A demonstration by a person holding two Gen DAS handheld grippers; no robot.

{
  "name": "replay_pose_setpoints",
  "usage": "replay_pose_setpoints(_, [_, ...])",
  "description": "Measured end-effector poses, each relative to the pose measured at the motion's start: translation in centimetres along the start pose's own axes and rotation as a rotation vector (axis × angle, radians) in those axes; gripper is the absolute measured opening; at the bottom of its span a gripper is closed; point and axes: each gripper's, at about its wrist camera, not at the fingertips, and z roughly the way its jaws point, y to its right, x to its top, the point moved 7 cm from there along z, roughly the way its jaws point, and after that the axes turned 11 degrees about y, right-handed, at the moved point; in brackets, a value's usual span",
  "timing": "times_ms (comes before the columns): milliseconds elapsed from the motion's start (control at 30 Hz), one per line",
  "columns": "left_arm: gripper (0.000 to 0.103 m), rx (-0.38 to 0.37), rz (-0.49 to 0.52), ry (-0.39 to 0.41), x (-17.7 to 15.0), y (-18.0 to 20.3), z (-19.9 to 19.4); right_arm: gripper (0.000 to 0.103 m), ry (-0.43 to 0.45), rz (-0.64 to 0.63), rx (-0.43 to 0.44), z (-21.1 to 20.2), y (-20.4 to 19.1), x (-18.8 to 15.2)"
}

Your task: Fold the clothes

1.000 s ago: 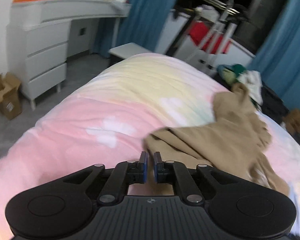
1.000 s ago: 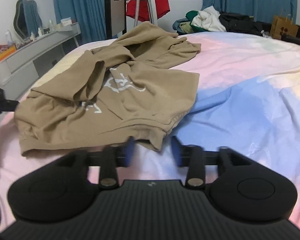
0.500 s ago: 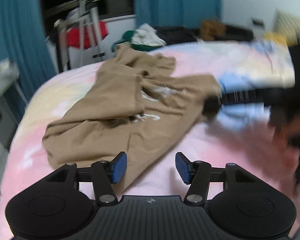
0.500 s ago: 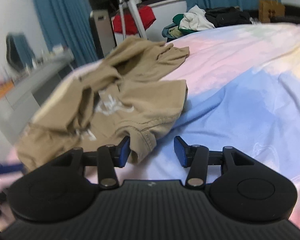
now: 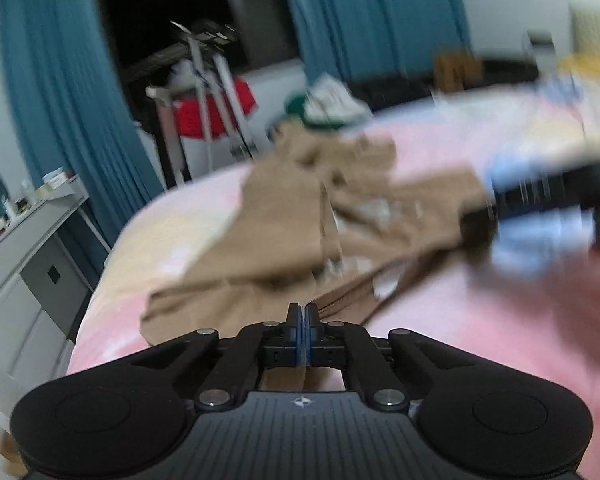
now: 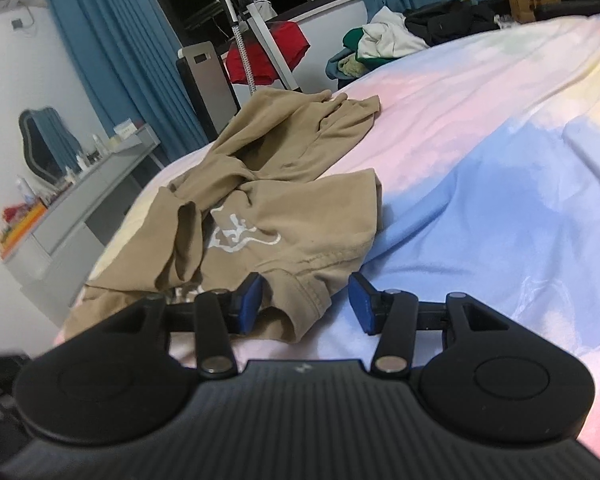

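left hand-held gripper (image 5: 302,312) pinches the blurred tan shirt's (image 5: 260,248) hem; right hand-held gripper (image 6: 304,300) gapes around its corner.

The left gripper (image 5: 302,312) is angling downward, its jaws having just snapped closed, blue pads pressing together; the right gripper (image 6: 306,300) is tilting downward too, its jaws standing apart.
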Motion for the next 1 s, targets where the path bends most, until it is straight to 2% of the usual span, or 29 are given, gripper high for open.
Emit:
replay_pose_setpoints(67, [0.002,-0.006,-0.103,0.069,1.5,-1.3,-1.0,0.05,0.013,-0.069,0.003,-0.7,-0.6,0.2])
replay_pose_setpoints(133, [0.001,0.005,-0.153,0.122,2.5,-2.2,-1.9,0.051,0.017,-0.124,0.023,-1.2,-1.4,0.1])
replay_pose_setpoints(200, [0.001,0.013,-0.204,0.154,3.3,-3.1,-2.5,0.06,0.007,-0.179,0.043,-1.0,-2.4,-0.3])
replay_pose_setpoints(267, [0.001,0.019,-0.252,0.179,3.8,-3.9,-2.9,0.064,-0.003,-0.233,0.063,-0.9,-3.4,-0.8])
replay_pose_setpoints(333, [0.001,0.028,-0.274,0.202,4.2,-4.4,-3.3,0.064,-0.027,-0.35,0.071,-0.2,-4.7,-2.1])
replay_pose_setpoints(467, [0.001,0.054,-0.287,0.247,4.8,-4.9,-4.1,0.067,-0.005,-0.535,0.015,0.7,-6.5,-3.9])
replay_pose_setpoints(500, [0.001,0.064,-0.278,0.259,4.9,-4.9,-4.2,0.066,0.016,-0.537,-0.017,0.8,-6.3,-3.9])
replay_pose_setpoints(600, [0.001,0.085,-0.225,0.253,4.7,-4.3,-4.2,0.066,0.055,-0.415,-0.088,1.0,-3.9,-2.9])
replay_pose_setpoints(700, [0.002,0.099,-0.185,0.205,3.7,-3.6,-3.4,0.065,0.045,-0.243,-0.182,1.8,0.5,-2.5])
replay_pose_setpoints(800, [0.005,0.074,-0.183,0.157,2.8,-3.1,-3.2,0.056,0.045,-0.055,-0.165,1.7,3.1,-2.2])
replay_pose_setpoints(833, [0.008,0.058,-0.179,0.151,2.5,-2.9,-3.3,0.052,0.048,-0.033,-0.153,1.6,3.1,-2.0])
replay_pose_setpoints(900, [0.018,0.013,-0.139,0.15,2.3,-1.9,-3.8,0.031,0.053,-0.024,-0.123,1.4,2.6,-1.9])
replay_pose_setpoints(1000, [0.042,-0.066,-0.084,0.137,1.8,0.2,-3.9,0.012,0.056,-0.039,-0.07,1.1,1.3,-1.8])
